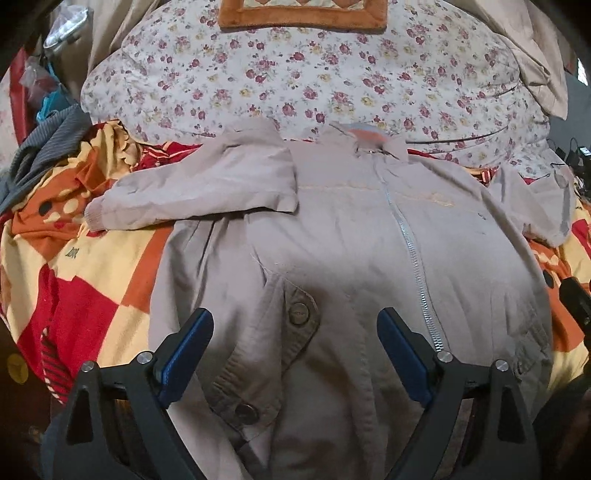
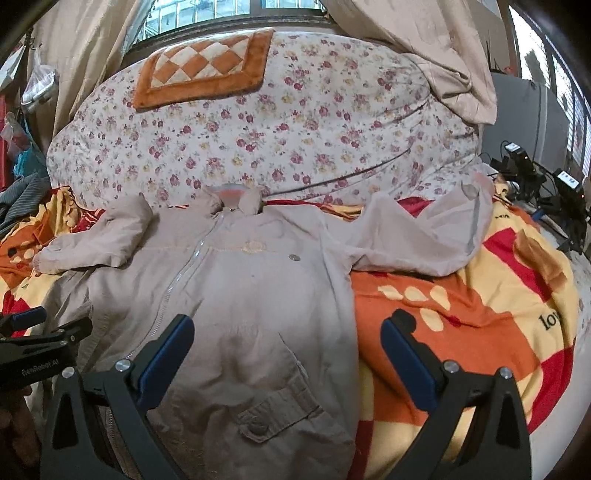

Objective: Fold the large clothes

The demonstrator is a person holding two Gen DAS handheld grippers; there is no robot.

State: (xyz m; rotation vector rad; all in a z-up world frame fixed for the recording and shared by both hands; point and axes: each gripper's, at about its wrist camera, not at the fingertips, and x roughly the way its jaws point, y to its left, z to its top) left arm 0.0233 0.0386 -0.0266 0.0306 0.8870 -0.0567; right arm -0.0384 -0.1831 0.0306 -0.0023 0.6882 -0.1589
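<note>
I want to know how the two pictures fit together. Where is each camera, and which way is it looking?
Left wrist view: sits on the left gripper, jaws open, facing along the beige zip-up jacket toward the floral quilt; the right gripper peeks in at the right edge.
Right wrist view: sits on the right gripper, jaws open, over the jacket's right half and the orange, red and yellow blanket; the left gripper shows at the left edge.
Shared: jacket, quilt, blanket, checkered orange cushion.

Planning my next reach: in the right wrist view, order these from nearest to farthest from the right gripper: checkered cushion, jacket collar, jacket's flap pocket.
From the right gripper:
1. Flap pocket, just below, between the fingers.
2. Jacket collar, ahead, slightly left.
3. Checkered cushion, far back on the floral bedding.
</note>
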